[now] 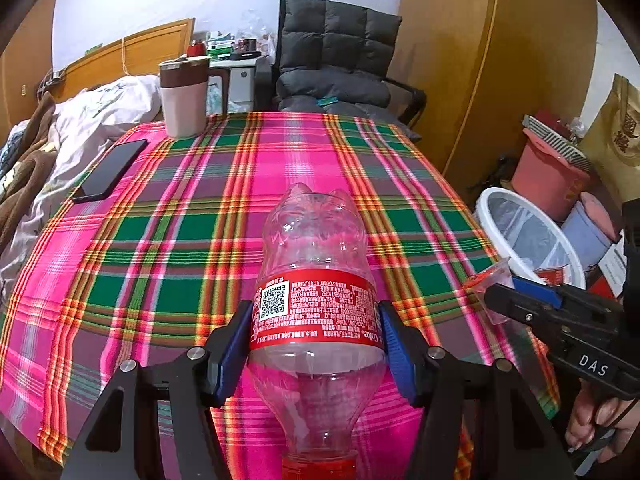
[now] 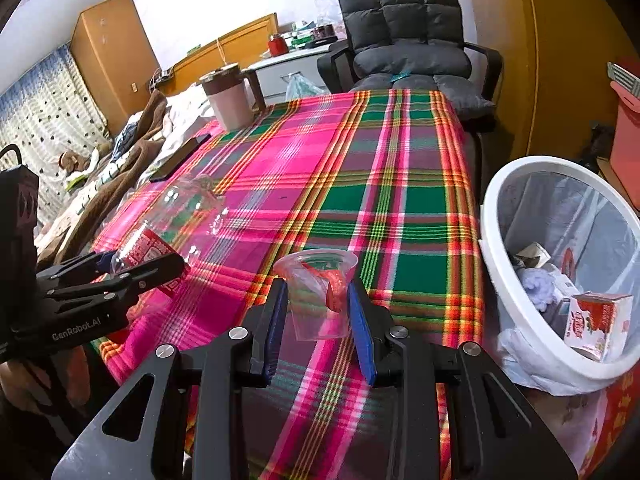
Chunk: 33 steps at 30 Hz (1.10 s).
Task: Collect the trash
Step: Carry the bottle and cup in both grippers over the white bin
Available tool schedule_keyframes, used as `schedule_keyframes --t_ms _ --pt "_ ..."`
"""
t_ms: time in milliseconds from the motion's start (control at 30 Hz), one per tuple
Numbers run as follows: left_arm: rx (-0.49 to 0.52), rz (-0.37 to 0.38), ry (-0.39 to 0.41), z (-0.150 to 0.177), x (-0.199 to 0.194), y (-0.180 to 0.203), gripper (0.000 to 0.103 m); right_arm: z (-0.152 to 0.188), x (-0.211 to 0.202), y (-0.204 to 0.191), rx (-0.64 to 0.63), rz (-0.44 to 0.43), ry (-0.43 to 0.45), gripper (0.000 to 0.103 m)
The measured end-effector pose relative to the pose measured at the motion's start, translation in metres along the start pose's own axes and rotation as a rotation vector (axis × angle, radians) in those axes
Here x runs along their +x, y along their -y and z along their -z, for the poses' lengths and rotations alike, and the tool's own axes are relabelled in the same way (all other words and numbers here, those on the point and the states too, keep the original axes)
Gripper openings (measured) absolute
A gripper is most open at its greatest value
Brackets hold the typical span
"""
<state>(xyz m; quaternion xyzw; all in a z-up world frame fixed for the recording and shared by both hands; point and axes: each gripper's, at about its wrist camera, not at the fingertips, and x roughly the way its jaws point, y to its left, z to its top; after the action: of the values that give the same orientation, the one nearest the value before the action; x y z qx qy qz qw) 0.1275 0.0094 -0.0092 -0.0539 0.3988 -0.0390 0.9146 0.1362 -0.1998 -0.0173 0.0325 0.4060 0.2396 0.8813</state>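
My left gripper (image 1: 316, 308) is shut on an empty clear plastic Coke bottle (image 1: 316, 264) with a red label, gripped at the label, its base pointing away and its red cap toward me, above the plaid table. The bottle also shows in the right wrist view (image 2: 176, 220), held by the left gripper (image 2: 140, 268). My right gripper (image 2: 318, 288) is shut on a clear plastic cup (image 2: 316, 300) with a red wrapper inside, just above the tablecloth. The right gripper (image 1: 504, 296) and cup (image 1: 494, 276) appear at the table's right edge in the left wrist view.
A white trash bin (image 2: 492, 240) with a clear liner, holding a carton and paper scraps, stands right of the table; it also shows in the left wrist view (image 1: 492, 196). A pink mug (image 1: 184, 96) and black phone (image 1: 112, 170) lie at the table's far left. A grey chair (image 1: 336, 64) stands behind.
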Motion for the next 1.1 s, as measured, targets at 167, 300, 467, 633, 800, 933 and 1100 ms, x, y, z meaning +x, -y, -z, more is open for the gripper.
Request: schedule_keyframes --t_ms 167,300,467,633,800,933,1100 --pt "0.018 0.030 0.012 -0.007 -0.002 0.015 0.061 -0.001 -0.010 0.006 0.025 0.014 0.031 0.034" --pt "0.038 0.055 0.022 -0.013 -0.004 0.030 0.061 -0.003 -0.019 0.013 0.044 0.032 0.054 0.034" --pt "0.070 0.092 0.030 -0.021 -0.004 0.054 0.061 -0.001 -0.033 0.026 0.076 0.060 0.086 0.034" --pt "0.112 0.131 0.040 -0.028 -0.003 0.080 0.061 0.000 -0.046 0.040 0.105 0.087 0.114 0.034" --pt "0.145 0.178 0.041 -0.034 0.000 0.104 0.061 0.004 -0.058 0.055 0.139 0.120 0.138 0.034" --pt "0.159 0.229 0.030 -0.036 0.003 0.121 0.061 0.008 -0.065 0.067 0.164 0.149 0.147 0.034" --pt "0.185 0.273 0.009 -0.037 0.011 0.142 0.061 0.015 -0.076 0.083 0.203 0.188 0.156 0.034"
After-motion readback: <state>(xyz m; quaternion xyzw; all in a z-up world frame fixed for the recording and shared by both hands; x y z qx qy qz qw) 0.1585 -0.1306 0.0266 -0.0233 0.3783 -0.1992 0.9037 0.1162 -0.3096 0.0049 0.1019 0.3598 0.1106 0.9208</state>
